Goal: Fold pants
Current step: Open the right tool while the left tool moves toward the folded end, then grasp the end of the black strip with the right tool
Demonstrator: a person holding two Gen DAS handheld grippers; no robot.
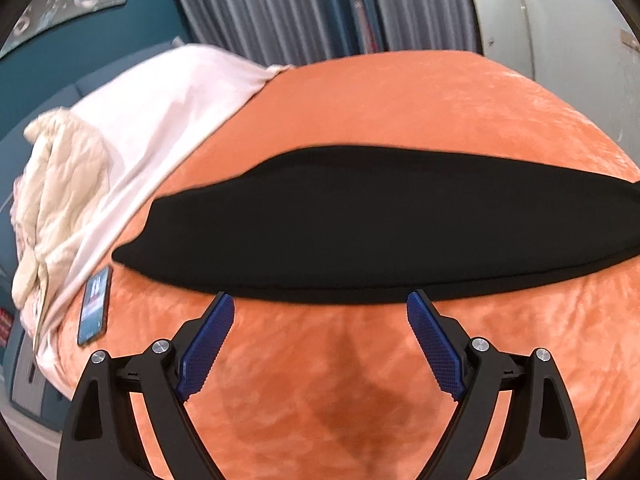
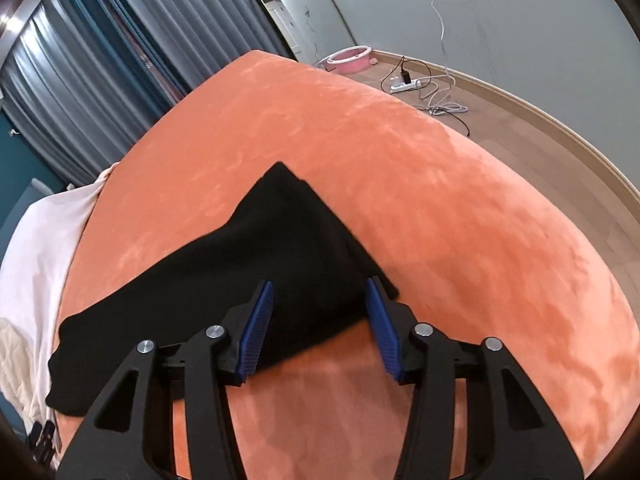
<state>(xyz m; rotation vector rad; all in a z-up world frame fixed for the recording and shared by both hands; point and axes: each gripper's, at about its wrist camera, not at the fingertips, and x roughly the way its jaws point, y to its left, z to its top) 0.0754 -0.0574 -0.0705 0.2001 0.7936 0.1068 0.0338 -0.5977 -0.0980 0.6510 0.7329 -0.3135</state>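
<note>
Black pants [image 1: 380,220] lie folded lengthwise in a long band across the orange bed cover [image 1: 400,100]. My left gripper [image 1: 320,298] is open, its blue pads wide apart, with the tips at the near edge of the band. In the right wrist view the pants [image 2: 260,248] run from a pointed far corner down to the lower left. My right gripper [image 2: 320,282] hovers over their wide end with the pads apart and black cloth showing between them. The pads do not press on the cloth.
A phone [image 1: 95,306] lies on the bed at the left, beside a white sheet [image 1: 160,120] and a crumpled cream quilt [image 1: 60,184]. Grey curtains [image 2: 80,80] hang behind the bed. On the wooden floor to the right are a power strip with cables [image 2: 404,86] and a pink ring [image 2: 352,58].
</note>
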